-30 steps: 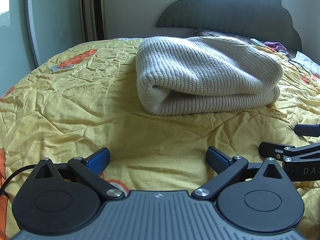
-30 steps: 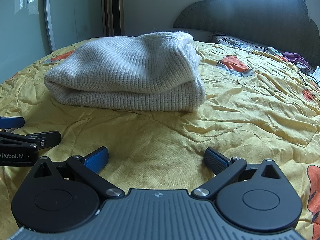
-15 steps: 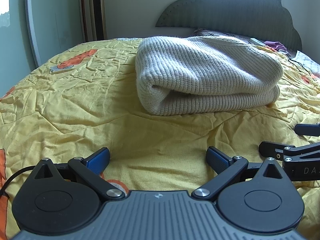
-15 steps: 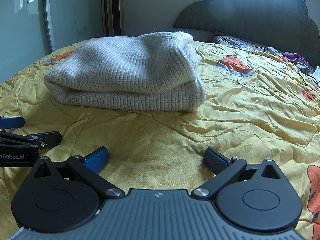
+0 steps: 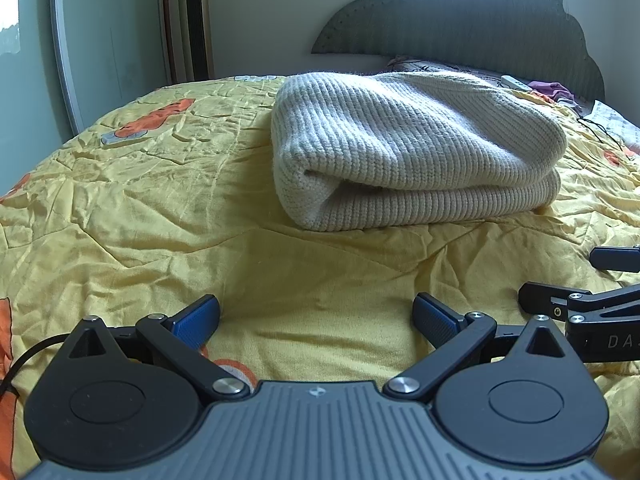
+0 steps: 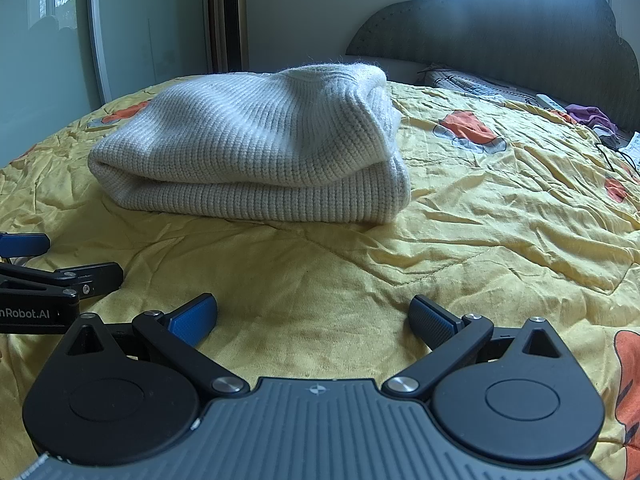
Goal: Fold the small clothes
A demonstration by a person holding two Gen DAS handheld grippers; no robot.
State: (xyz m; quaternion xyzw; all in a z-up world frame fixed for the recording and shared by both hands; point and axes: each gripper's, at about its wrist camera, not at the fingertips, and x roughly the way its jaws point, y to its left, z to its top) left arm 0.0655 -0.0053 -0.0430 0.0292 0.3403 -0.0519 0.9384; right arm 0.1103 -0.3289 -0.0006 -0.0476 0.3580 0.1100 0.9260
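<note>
A cream knitted sweater (image 5: 412, 152) lies folded in a thick bundle on the yellow bedspread (image 5: 160, 208); it also shows in the right wrist view (image 6: 256, 152). My left gripper (image 5: 316, 316) is open and empty, low over the bedspread, a short way in front of the sweater. My right gripper (image 6: 312, 316) is open and empty, likewise short of the sweater. The right gripper's fingers (image 5: 560, 300) show at the right edge of the left wrist view. The left gripper's fingers (image 6: 80, 276) show at the left edge of the right wrist view.
A dark padded headboard (image 6: 500, 32) stands behind the bed. A pillow (image 6: 472, 84), purple cloth (image 6: 588, 114) and a black cable (image 6: 612, 156) lie at the far right. A tall tower fan (image 5: 194, 20) and a glass door (image 6: 48, 40) stand at the back left.
</note>
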